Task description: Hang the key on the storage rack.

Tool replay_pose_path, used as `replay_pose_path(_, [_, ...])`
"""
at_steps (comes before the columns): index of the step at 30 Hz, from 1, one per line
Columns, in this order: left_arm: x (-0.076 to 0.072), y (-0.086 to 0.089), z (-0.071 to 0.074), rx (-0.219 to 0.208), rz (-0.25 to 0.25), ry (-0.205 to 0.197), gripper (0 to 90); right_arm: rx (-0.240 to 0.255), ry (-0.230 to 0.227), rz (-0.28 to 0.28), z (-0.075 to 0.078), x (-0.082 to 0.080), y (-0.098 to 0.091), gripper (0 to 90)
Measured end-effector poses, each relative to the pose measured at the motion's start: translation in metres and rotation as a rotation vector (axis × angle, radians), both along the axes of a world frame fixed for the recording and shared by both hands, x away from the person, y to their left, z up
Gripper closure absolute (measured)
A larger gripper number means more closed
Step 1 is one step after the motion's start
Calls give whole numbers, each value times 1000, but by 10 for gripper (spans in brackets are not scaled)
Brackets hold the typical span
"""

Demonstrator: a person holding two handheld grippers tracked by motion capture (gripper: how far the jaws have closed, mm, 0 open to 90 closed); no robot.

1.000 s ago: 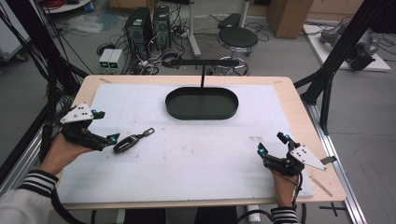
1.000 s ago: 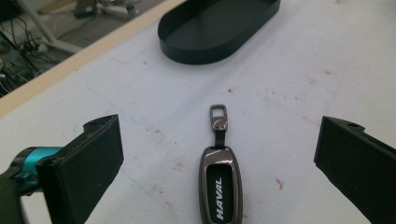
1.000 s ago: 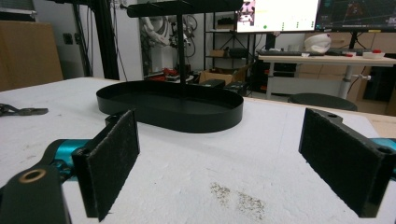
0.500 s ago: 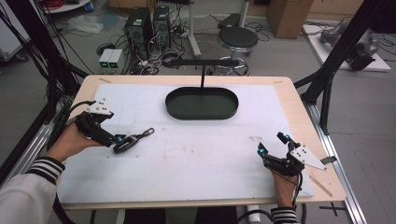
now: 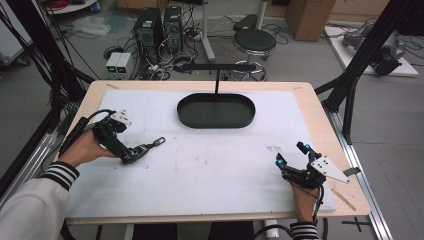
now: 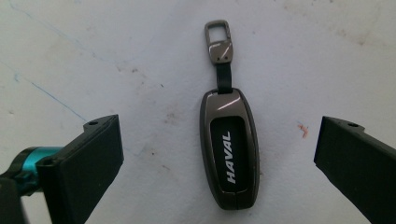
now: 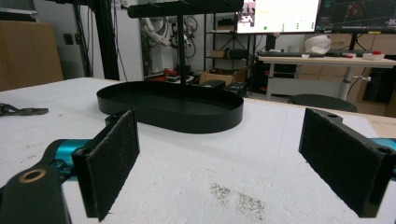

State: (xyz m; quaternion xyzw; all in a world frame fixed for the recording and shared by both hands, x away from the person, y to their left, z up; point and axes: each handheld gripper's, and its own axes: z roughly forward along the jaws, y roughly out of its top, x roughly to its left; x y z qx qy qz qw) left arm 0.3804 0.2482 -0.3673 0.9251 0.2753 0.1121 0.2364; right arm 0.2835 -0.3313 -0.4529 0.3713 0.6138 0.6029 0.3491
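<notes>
A dark metallic key fob [image 5: 148, 146] marked HAVAL, with a strap and clip, lies flat on the white table cover at the left. My left gripper [image 5: 131, 154] is tipped down over its near end and is open. In the left gripper view the key fob [image 6: 229, 149] lies between the two spread jaws, touching neither, with the left gripper [image 6: 218, 135] empty. My right gripper [image 5: 290, 153] rests open near the front right of the table. In its own view the right gripper [image 7: 219, 140] holds nothing, and the key fob [image 7: 18, 110] shows far off at the left.
A black oval tray [image 5: 216, 122] with an upright post and a crossbar [image 5: 216, 66] stands at the back middle of the table; the tray [image 7: 187, 122] is ahead of the right gripper. The wooden table edge [image 5: 350, 195] frames the white cover.
My left gripper has moved forward and to the right and turned down over the key fob. The key fob and the right gripper have not moved.
</notes>
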Motion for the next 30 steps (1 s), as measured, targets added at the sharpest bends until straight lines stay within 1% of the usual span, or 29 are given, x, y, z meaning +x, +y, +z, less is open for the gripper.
replay_pose_path(3, [1, -3, -3, 18, -9, 10, 23, 2, 1, 0, 0, 0, 0, 114])
replay_pose_path(10, [5, -11, -12, 60, -12, 62, 31, 1, -1, 4, 0, 0, 0, 114])
replay_pose_path(12, [6, -13, -14, 68, -16, 69, 31, -1, -5, 5, 0, 0, 0, 114])
replay_pose_path(13, [7, -14, -15, 74, -15, 75, 50, 0, -4, 4, 0, 0, 0, 114])
replay_pose_path(14, [7, -15, -16, 78, -17, 81, 50, 0, -4, 4, 0, 0, 0, 114])
replay_pose_path(15, [7, -16, -17, 79, -17, 89, 81, 1, -4, 5, 0, 0, 0, 114])
replay_pose_path(16, [8, -16, -19, 88, -21, 101, 89, 1, -2, 4, 0, 0, 0, 114])
replay_pose_path(18, [9, -18, -22, 103, -16, 112, 89, 1, -2, 4, 0, 0, 0, 114])
replay_pose_path(19, [10, -19, -23, 104, -12, 117, 94, 3, -1, 5, 0, 0, 0, 114])
replay_pose_path(20, [10, -19, -23, 111, -17, 123, 99, 4, 0, 5, 0, 0, 0, 114])
replay_pose_path(24, [12, -21, -26, 119, 6, 139, 109, 2, -1, 5, 0, 0, 0, 114])
replay_pose_path(27, [14, -21, -27, 127, 20, 155, 134, 4, 0, 5, 0, 0, 0, 114])
replay_pose_path(28, [14, -22, -28, 121, 29, 158, 164, 5, 0, 5, 0, 0, 0, 114])
replay_pose_path(29, [15, -22, -28, 131, 32, 169, 164, 5, 0, 5, 0, 0, 0, 114])
replay_pose_path(30, [16, -22, -29, 143, 29, 175, 190, 1, -6, 3, 0, 0, 0, 114])
